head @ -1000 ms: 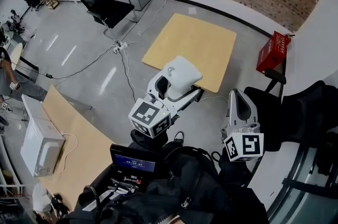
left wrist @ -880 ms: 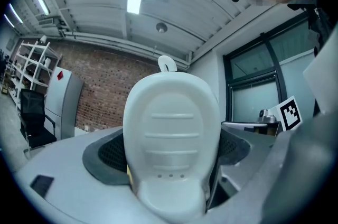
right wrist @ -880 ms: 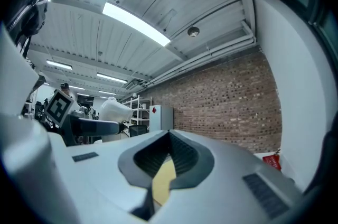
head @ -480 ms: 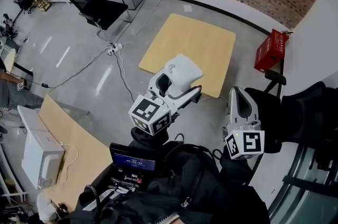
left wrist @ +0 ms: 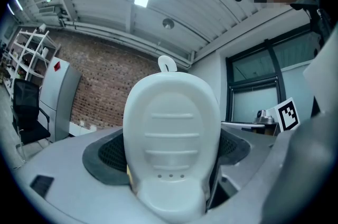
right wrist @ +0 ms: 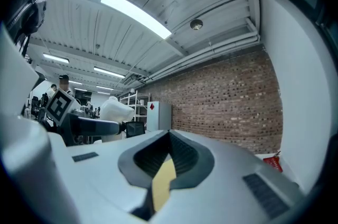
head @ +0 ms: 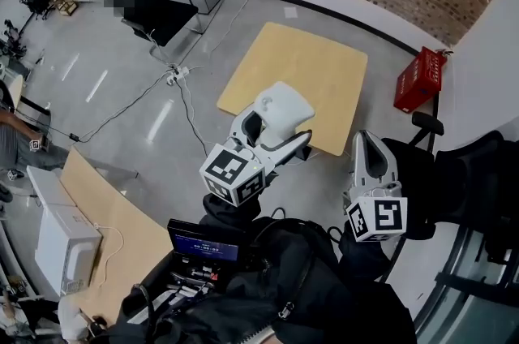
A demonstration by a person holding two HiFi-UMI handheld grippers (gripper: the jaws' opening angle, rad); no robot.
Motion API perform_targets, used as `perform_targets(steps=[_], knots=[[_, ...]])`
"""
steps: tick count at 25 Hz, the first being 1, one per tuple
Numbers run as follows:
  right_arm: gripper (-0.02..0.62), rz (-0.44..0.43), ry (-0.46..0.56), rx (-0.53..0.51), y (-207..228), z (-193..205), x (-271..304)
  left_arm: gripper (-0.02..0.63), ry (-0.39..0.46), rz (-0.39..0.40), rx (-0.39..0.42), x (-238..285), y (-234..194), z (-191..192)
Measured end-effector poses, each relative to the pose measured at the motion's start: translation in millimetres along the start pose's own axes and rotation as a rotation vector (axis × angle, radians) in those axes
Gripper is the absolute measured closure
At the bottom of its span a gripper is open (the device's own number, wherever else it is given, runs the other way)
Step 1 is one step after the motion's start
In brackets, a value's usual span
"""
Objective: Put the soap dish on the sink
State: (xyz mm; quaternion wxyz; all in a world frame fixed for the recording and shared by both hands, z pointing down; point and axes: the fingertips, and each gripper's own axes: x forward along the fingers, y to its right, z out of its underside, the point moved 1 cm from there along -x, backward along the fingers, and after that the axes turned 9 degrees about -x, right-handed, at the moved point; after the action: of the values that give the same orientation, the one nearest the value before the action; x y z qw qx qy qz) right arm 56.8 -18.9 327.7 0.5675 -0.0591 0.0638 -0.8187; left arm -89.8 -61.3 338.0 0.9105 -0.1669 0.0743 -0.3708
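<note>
Left gripper (head: 272, 131) is clamping the white ribbed plastic soap dish (left wrist: 171, 133), carrying it in mid-air between its jaws; right gripper (right wrist: 168, 165) is hovering alongside, apart, jaws pressed together, holding nothing

Bright ceiling strip lights (right wrist: 134, 16), soft shadows, fisheye edges dark, near parts blurred
</note>
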Motion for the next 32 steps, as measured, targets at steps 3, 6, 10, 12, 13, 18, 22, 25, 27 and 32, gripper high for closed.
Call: perform_targets(steps=[3, 6, 10, 12, 13, 18, 22, 25, 27, 32], knots=[[0.591, -0.009, -0.005, 0.003, -4.3, 1.3, 8.9, 0.133, 0.0, -0.005, -0.003, -0.2, -9.3, -0.4], [0.591, -0.011, -0.014, 0.004, -7.3, 3.9, 14.4, 0.133, -0.003, -0.007, -0.008, -0.6, -15.9, 0.9], [0.591, -0.008, -0.019, 0.009, -7.0, 4.5, 20.2, 0.133, -0.009, -0.014, -0.015, 0.1, -20.9, 1.1], [0.591, -0.009, -0.024, 0.009, -8.2, 5.1, 22.1, 0.133, -0.01, -0.011, -0.016, -0.1, -23.6, 2.4], [0.591, -0.01, -0.026, 0.009, -8.8, 5.7, 23.2, 0.133, -0.01, -0.012, -0.018, -0.2, -25.1, 2.8], [0.591, -0.013, -0.045, 0.011, -4.5, 12.1, 27.4, 0.133, -0.022, -0.014, -0.035, 7.5, -29.1, 9.3], [0.591, -0.016, -0.067, 0.019, 4.4, 19.4, 30.3, 0.133, -0.045, -0.018, -0.049, 18.4, -30.1, 18.7], [0.591, -0.025, -0.071, 0.025, 14.4, 26.9, 36.7, 0.133, -0.056, -0.031, -0.052, 30.6, -34.3, 25.4], [0.591, -0.027, -0.068, 0.031, 20.9, 29.3, 41.5, 0.133, -0.07, -0.04, -0.051, 38.8, -38.1, 30.2], [0.591, -0.034, -0.057, 0.04, 40.4, 28.9, 54.2, 0.133, -0.112, -0.068, -0.044, 64.5, -49.3, 39.4]])
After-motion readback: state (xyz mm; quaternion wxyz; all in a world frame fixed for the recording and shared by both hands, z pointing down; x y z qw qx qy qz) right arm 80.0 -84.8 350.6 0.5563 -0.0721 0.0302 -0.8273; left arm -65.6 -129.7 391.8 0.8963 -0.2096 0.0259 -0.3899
